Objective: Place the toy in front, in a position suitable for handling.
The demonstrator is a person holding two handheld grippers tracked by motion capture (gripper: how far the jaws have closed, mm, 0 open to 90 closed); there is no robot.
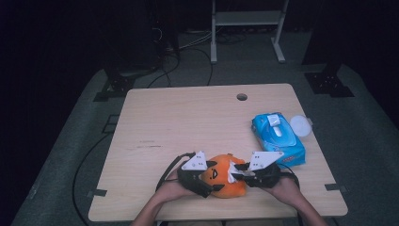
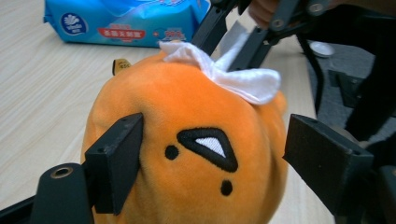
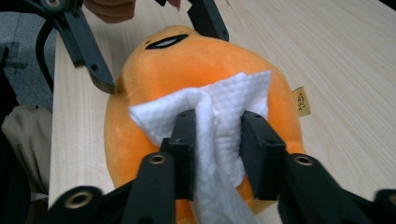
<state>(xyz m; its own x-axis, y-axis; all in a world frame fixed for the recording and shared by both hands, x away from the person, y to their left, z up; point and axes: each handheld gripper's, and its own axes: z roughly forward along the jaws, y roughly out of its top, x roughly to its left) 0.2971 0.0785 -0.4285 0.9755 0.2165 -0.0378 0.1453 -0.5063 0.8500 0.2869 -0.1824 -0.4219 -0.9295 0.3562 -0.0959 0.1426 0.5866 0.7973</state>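
Plush toy (image 2: 187, 154): braced between spread left gripper (image 2: 212, 158) jaws. Wipe (image 3: 210, 121): pinched by right gripper (image 3: 217, 140). Risk: toy slides loose; wipe slips during rubbing.

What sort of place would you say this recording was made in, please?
Probably a lab or recording studio rather than a home: a bare wooden table stands on grey carpet, cables trail across the floor, and a metal stand sits in dark surroundings.

We see a bright orange plush toy (image 2: 187, 154) with black face markings, one filled white. A white wipe (image 3: 219, 112) sits between our black claws. The wipes pack (image 1: 277, 136) is blue, the tabletop (image 1: 188, 122) pale wood.
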